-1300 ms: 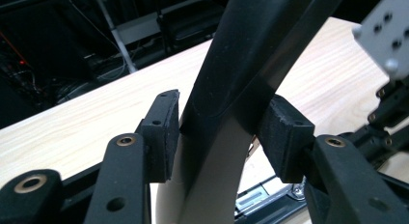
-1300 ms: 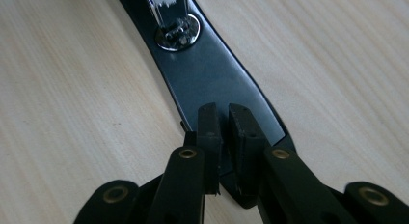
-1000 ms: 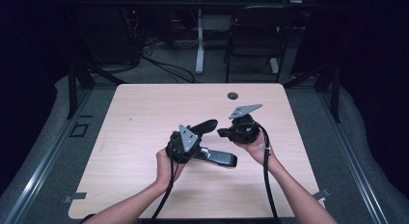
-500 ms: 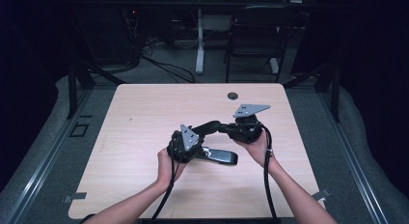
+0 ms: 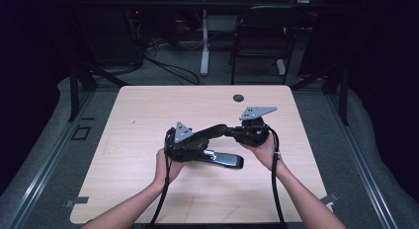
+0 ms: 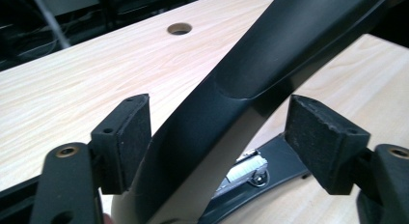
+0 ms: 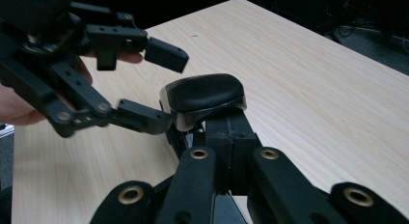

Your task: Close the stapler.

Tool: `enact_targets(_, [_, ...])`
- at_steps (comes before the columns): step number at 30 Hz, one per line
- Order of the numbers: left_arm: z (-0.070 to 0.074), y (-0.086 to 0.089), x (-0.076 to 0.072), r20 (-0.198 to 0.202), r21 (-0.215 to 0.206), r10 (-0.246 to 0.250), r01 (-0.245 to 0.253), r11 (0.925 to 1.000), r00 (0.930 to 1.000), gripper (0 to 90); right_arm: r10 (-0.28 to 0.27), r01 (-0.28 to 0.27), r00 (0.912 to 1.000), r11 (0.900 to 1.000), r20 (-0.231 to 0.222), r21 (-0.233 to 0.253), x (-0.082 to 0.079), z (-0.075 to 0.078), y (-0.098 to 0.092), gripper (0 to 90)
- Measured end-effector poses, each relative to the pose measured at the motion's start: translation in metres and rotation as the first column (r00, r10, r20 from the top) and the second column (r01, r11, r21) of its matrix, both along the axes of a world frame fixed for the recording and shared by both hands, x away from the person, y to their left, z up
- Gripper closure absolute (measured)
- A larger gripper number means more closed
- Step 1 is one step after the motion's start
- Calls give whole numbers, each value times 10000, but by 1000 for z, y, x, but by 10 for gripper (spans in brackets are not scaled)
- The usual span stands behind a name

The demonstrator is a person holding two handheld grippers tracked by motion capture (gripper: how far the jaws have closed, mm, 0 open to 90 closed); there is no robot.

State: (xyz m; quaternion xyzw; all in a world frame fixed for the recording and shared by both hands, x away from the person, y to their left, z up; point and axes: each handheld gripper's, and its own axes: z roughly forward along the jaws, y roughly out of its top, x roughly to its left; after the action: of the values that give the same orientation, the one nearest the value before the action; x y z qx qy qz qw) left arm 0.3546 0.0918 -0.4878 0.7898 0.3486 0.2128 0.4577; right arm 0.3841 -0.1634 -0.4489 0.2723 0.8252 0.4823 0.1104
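Two grippers are in my hands, and my forearms come up over the near edge of the pale wooden tabletop [image 5: 148, 120]. My left gripper [image 5: 205, 139] has its jaws apart. In the left gripper view [image 6: 217, 132] they stand on either side of the raised upper arm of the glossy black desk stapler [image 6: 270, 55]. One pad [image 6: 137, 132] lies close against the arm, though I cannot tell whether it touches, and the other pad [image 6: 320, 142] stands clear of it. Below the arm, the stapler's flat base rests on the wood with a strip of silver staples showing.

My right gripper [image 5: 232, 132] is clamped on the stapler. In the right gripper view [image 7: 224, 132] its jaws are drawn together under the arm's rounded tip [image 7: 202, 93], holding that end up off the table. My left gripper hangs open just beside it.

From the high view the stapler [image 5: 225, 160] sits a little right of the table's middle, with its base lying flat and its upper arm slanting up between my two grippers.

Farther along, the light wood grain runs bare to a small round cable hole [image 5: 238, 97] near the far edge. Beyond the table lies grey carpeted floor [image 5: 64, 100]. Past that, in a dim room, stand a black chair [image 5: 262, 36] and a white desk leg [image 5: 204, 41], with loose dark cables [image 5: 168, 66] trailing across the floor.
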Motion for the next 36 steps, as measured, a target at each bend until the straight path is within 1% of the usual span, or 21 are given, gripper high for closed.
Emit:
enact_targets(2, [3, 5, -1, 48, -81, -175, 175, 9998, 9998, 181, -11, 12, 9999, 10000, -122, 85, 2, -2, -1, 900])
enact_targets(3, [5, 8, -2, 91, -168, -181, 183, 9997, 9998, 163, -35, 35, 9999, 10000, -137, 29, 3, -3, -2, 900])
enact_targets(5, [8, 16, -2, 109, -231, -114, 117, 9997, 9999, 152, -51, 53, 9997, 10000, -245, 83, 4, -4, -3, 900])
enact_targets(8, [11, 31, 2, 2, -433, 224, -223, 9988, 9997, 139, -158, 163, 9992, 9998, -371, 113, 7, -6, -5, 900])
enact_targets(9, [11, 35, 4, -34, -559, 370, -371, 9977, 9993, 136, -192, 196, 9991, 9998, -380, 104, 8, -7, -5, 900])
enact_targets(11, [12, 44, 9, -200, -659, 582, -594, 9961, 9981, 125, -253, 258, 9988, 9996, -430, 103, 9, -8, -6, 900])
enact_targets(14, [10, 53, 15, -272, -713, 987, -1004, 9924, 9947, 100, -328, 331, 9982, 9994, -507, 64, 11, -10, -6, 900])
enact_targets(16, [9, 57, 20, -420, -640, 1153, -1179, 9910, 9924, 69, -375, 376, 9975, 9993, -592, 1, 12, -11, -6, 900])
enact_targets(17, [6, 59, 23, -564, -550, 1194, -1225, 9909, 9912, 61, -432, 430, 9973, 9991, -593, -46, 13, -12, -6, 900])
enact_targets(18, [4, 59, 26, -669, -465, 1299, -1331, 9900, 9893, 46, -474, 464, 9972, 9987, -570, -195, 13, -12, -6, 900])
enact_targets(19, [2, 61, 28, -781, -365, 1318, -1350, 9902, 9882, 40, -481, 469, 9969, 9987, -624, -197, 14, -13, -7, 900])
enact_targets(20, [0, 61, 30, -876, -356, 1318, -1353, 9902, 9874, 31, -492, 480, 9968, 9986, -637, -201, 14, -13, -7, 900])
enact_targets(21, [-2, 62, 33, -1086, -313, 1358, -1400, 9897, 9848, 23, -519, 506, 9967, 9985, -622, -223, 14, -13, -7, 900])
enact_targets(23, [-7, 64, 36, -1196, -184, 1533, -1566, 9875, 9809, 13, -570, 556, 9961, 9982, -671, -230, 14, -14, -7, 900])
enact_targets(25, [-10, 67, 40, -1411, -248, 1616, -1667, 9857, 9767, 9, -602, 581, 9956, 9978, -715, -304, 15, -15, -8, 900])
enact_targets(27, [-12, 69, 42, -1446, -313, 1743, -1805, 9831, 9740, 5, -668, 637, 9947, 9971, -777, -410, 16, -17, -9, 900])
enact_targets(30, [-12, 72, 45, -1359, -195, 1887, -1931, 9810, 9726, 3, -733, 689, 9925, 9965, -982, -472, 18, -20, -11, 900])
enact_targets(32, [-13, 73, 47, -1395, -203, 1959, -2006, 9795, 9707, 2, -763, 712, 9914, 9961, -1064, -512, 19, -22, -13, 900])
enact_targets(36, [-17, 75, 50, -1512, 49, 2014, -2030, 9792, 9678, 2, -837, 776, 9900, 9953, -1134, -577, 20, -25, -15, 900])
